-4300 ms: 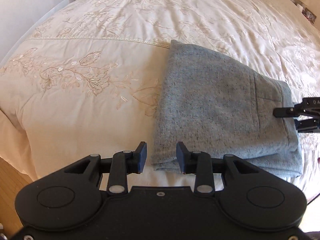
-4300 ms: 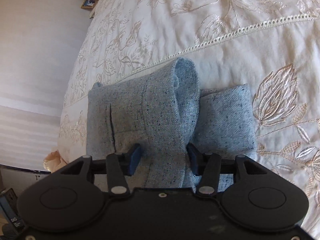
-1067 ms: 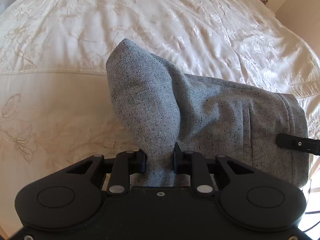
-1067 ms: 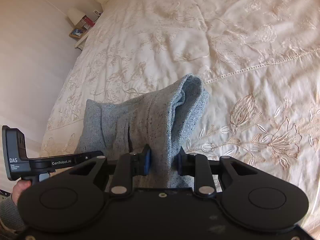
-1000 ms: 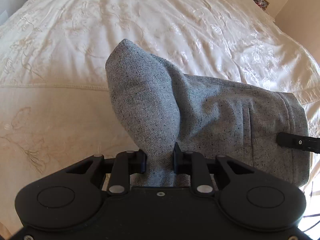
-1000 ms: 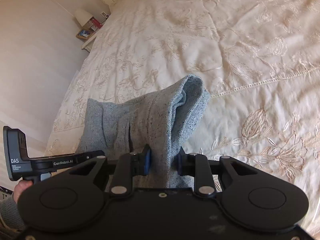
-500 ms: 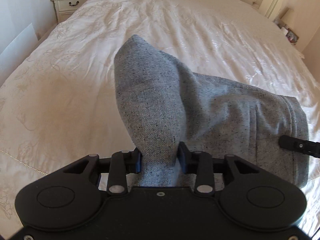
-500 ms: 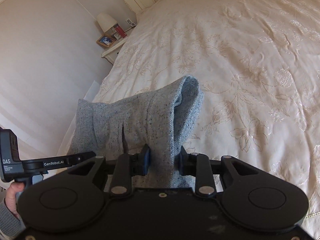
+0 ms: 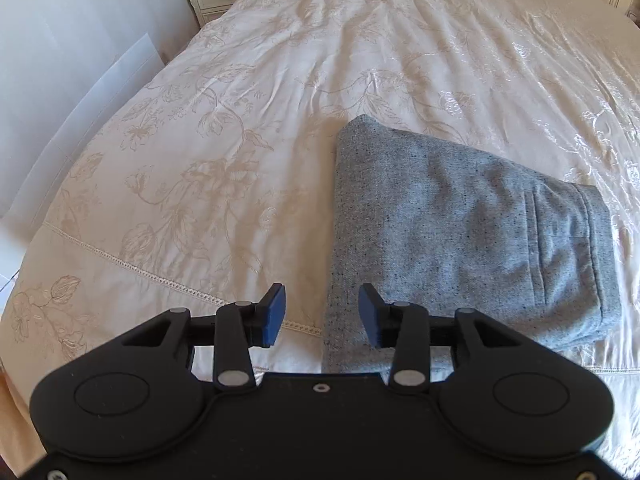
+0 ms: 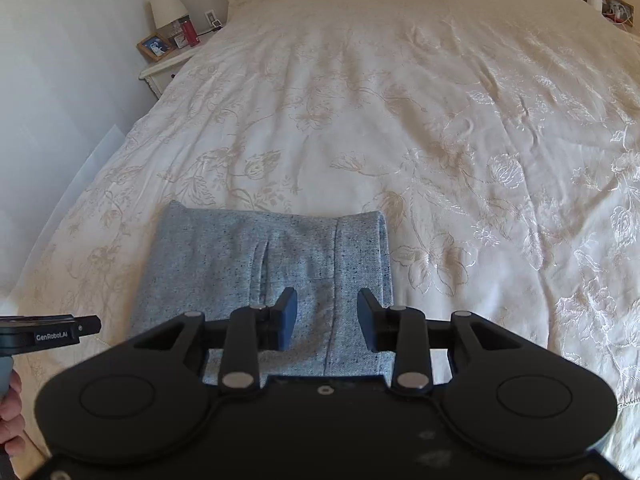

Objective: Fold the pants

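Released since a second ago, the folded grey pants (image 9: 460, 224) lie flat on the bed (image 9: 240, 120). Left tongs (image 9: 322, 316) are narrowing, straddling the fold's left edge; right tongs (image 10: 326, 318) stand apart over the waistband. Only the right view shows a hand (image 10: 10, 408) at lower left.

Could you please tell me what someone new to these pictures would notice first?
A folded pair of grey pants lies flat on a cream embroidered bedspread near the bed's foot. Both tools, left and right, hover open over its near edge, gripping nothing. A nightstand with a lamp stands beside the bed.
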Tool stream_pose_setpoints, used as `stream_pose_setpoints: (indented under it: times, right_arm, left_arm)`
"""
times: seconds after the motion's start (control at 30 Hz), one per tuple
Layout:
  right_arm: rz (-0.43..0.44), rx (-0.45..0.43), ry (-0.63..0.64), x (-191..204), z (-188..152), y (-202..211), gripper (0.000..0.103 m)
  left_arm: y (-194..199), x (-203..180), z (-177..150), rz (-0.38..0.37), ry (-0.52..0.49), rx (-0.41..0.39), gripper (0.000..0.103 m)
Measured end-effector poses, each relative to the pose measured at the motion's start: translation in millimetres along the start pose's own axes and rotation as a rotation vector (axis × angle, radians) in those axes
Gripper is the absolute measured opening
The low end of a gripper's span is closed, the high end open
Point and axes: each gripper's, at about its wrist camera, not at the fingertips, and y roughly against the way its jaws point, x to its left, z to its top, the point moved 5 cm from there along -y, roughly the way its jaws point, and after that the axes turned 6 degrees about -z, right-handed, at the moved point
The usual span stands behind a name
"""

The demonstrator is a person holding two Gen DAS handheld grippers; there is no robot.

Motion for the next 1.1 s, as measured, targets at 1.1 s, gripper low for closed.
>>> stream_pose_setpoints:
  times: [1.1]
  right_arm:
    - [-0.01,-0.129,0.053,24.9,-58.5,145.0,0.039]
  left_arm:
    - [125.0,-62.1,-60.4,-0.026,-0.023,-0.112,0.056]
